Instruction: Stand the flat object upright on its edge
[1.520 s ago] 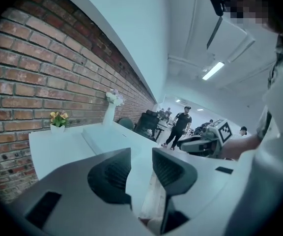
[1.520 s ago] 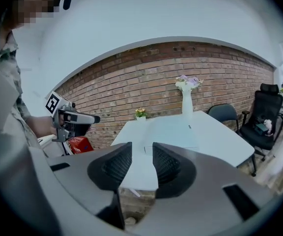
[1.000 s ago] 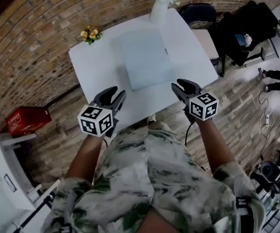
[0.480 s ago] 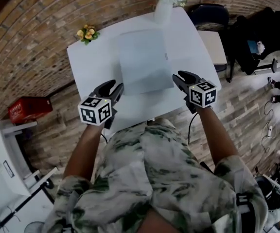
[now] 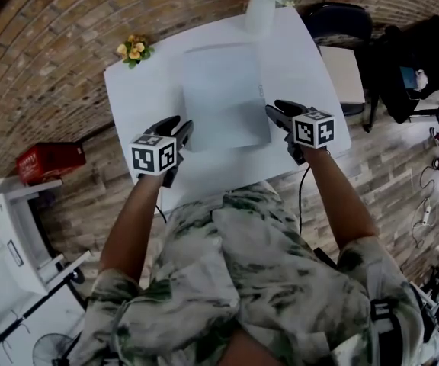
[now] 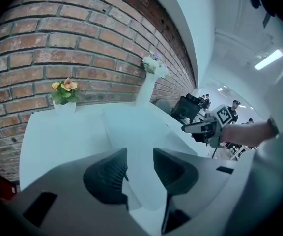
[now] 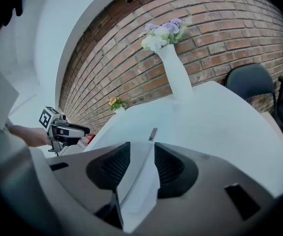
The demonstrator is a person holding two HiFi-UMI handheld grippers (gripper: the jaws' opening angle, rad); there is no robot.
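A flat pale grey-blue slab lies flat in the middle of the white table. My left gripper is at its left edge near the front corner. Its jaws have just been opening, and in the left gripper view nothing sits between them; the slab lies just beyond. My right gripper is at the slab's right edge. Its jaws have also just been opening, and in the right gripper view the slab's near corner shows in the gap, with no pad pressing on it.
A white vase with flowers stands at the table's far edge, and a small yellow flower pot at its far left corner. A dark chair is beyond the right side. On the brick floor to the left lies a red box.
Both grippers have moved forward and down from the table's near edge to the slab's two sides. The slab itself has not moved.
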